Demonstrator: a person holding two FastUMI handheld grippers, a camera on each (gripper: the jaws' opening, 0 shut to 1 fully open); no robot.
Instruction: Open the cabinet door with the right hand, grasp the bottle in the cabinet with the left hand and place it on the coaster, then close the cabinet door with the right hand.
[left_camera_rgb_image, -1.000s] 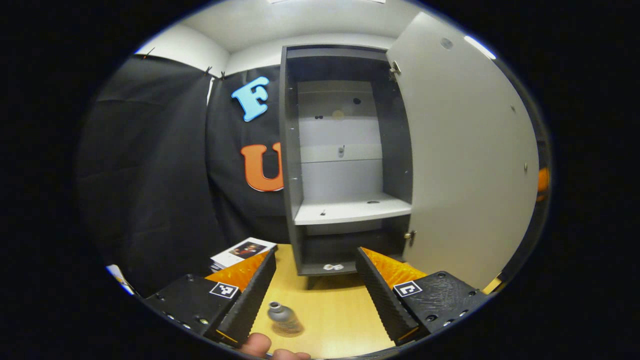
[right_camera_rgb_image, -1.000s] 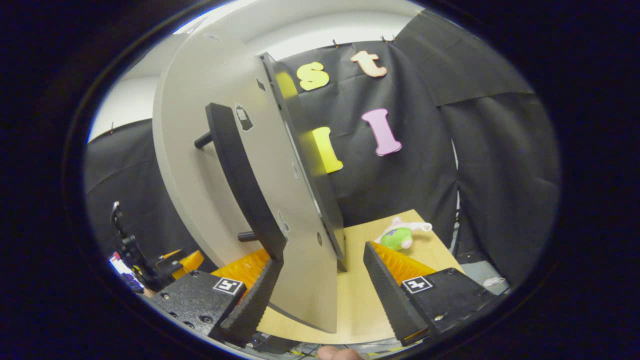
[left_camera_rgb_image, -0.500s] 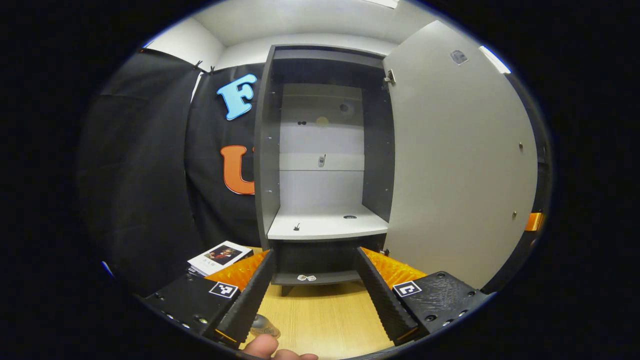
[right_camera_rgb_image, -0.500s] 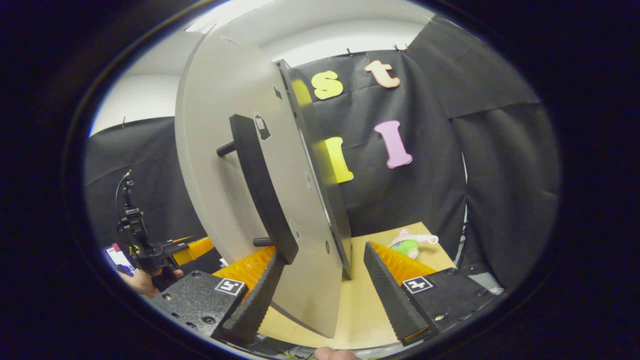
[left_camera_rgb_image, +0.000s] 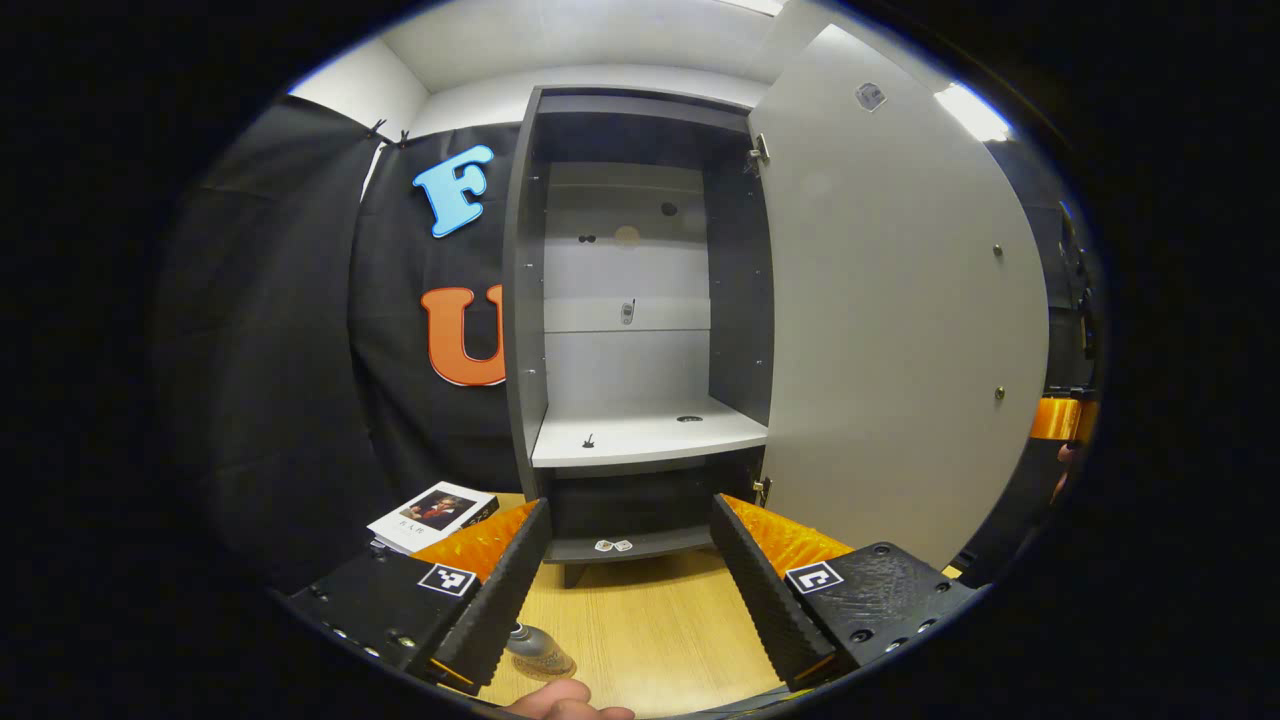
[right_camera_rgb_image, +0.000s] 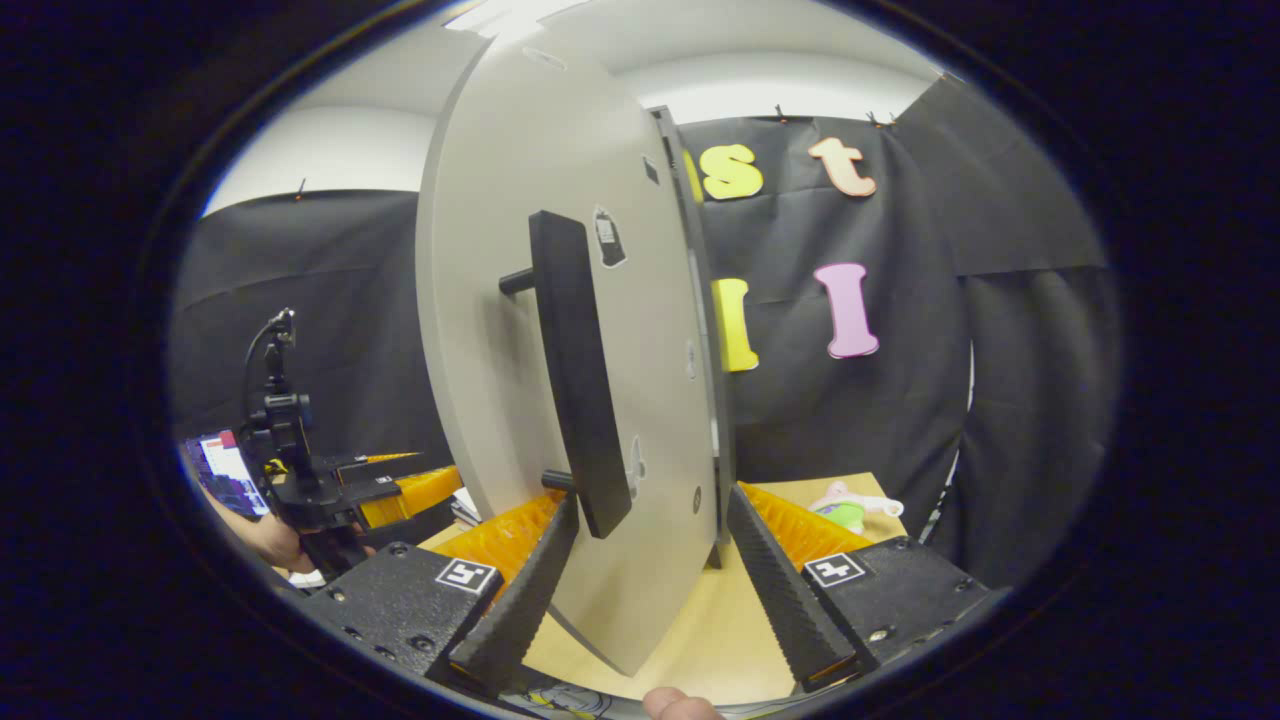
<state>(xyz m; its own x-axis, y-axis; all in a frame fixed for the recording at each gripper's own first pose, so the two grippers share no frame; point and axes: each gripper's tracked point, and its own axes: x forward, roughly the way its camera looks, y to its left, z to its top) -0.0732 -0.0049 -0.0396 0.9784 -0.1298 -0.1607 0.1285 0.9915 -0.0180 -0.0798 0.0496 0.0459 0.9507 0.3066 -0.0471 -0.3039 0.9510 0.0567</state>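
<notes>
While the cabinet door (right_camera_rgb_image: 560, 330) is straddled edge-on by the wide-open, empty right hand-held gripper (right_camera_rgb_image: 650, 580), its upright handle (right_camera_rgb_image: 580, 370) lies just ahead-left.

Your left gripper (left_camera_rgb_image: 630, 580) is held level with its jaws spread wide, nothing between them (your fingertip (left_camera_rgb_image: 565, 700) shows beneath). Your right gripper (right_camera_rgb_image: 655, 585) also gapes open, fingers parted, gripping nothing.

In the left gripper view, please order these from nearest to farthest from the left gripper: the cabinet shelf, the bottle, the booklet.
1. bottle: on the table, beside the left gripper.
2. booklet: on the table, farther left.
3. cabinet shelf: ahead, inside the cabinet.
</notes>
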